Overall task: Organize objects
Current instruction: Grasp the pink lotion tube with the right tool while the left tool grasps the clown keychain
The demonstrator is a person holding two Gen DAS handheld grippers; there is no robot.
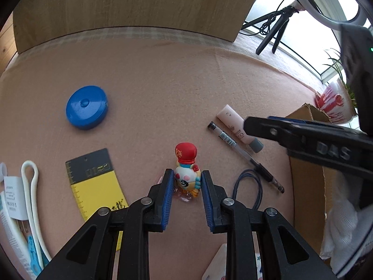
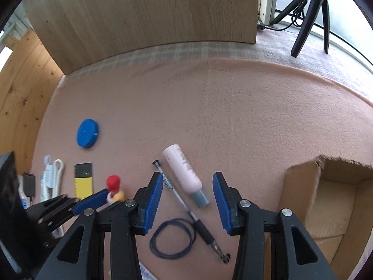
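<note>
Pink felt table (image 1: 163, 81), centre frame: toy figurine (image 1: 187, 175), red cap, glossy plastic, sits between blue ribbed pads of left hand-held gripper (image 1: 187, 182), nearly touching, not yet clenched. Best squeezed at rounded body, lifted straight. Right hand-held gripper (image 2: 187, 192) spread wide over smooth pink tube (image 2: 184, 172). Cardboard box (image 2: 326, 198) at right.

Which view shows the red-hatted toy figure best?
The left wrist view: the toy figure stands centred between the left gripper's open jaws, with its red hat, face and body all clear. The right wrist view shows it small, at the left, partly hidden behind a blue pad, only hat and some body showing.
</note>
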